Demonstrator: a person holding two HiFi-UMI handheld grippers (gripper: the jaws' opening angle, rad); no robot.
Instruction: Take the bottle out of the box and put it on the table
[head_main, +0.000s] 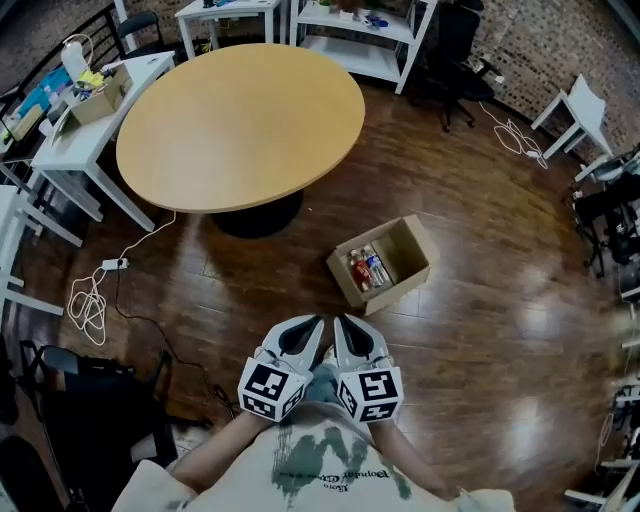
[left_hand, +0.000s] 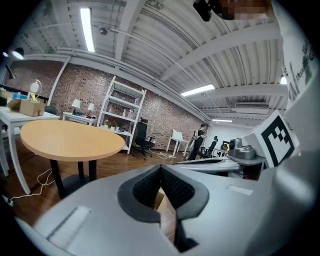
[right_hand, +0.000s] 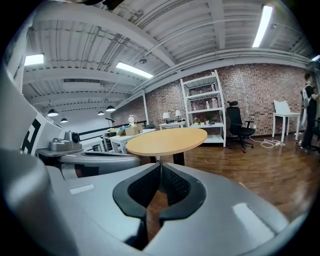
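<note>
An open cardboard box (head_main: 412, 258) lies on the wooden floor, and bottles (head_main: 368, 269) with red and white labels show inside it. The round wooden table (head_main: 240, 125) stands beyond it to the left. My left gripper (head_main: 313, 325) and right gripper (head_main: 343, 325) are held side by side close to my body, short of the box. Both point toward the box and the table. Each has its jaws together with nothing between them. A corner of the box (left_hand: 161, 201) peeks past the left gripper's pads. The table (right_hand: 167, 140) fills the middle of the right gripper view.
White desks (head_main: 75, 140) with a small carton stand at the left, and a cable with a power strip (head_main: 112, 265) trails on the floor. White shelving (head_main: 360, 30) and an office chair (head_main: 455, 50) are behind the table. A dark chair (head_main: 70, 400) is near my left side.
</note>
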